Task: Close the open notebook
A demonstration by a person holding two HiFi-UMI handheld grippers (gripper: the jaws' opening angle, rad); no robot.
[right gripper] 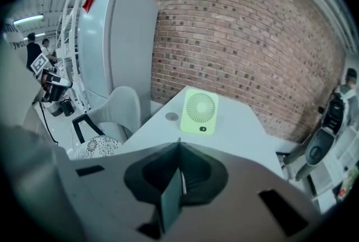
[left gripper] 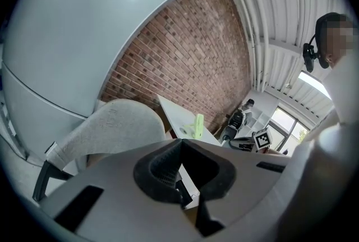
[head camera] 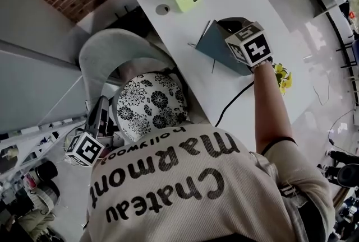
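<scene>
Teal notebook (head camera: 217,45) stands tented; only right gripper view shows right gripper (right gripper: 179,158) pinching it

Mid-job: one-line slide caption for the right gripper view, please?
Right gripper shut on the edge of the notebook cover, with a green fan upright on the white table beyond, brick wall behind.

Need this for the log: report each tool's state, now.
Left tool: closed, nothing between its jaws.
Right tool: closed on the thin blue-grey notebook cover.
</scene>
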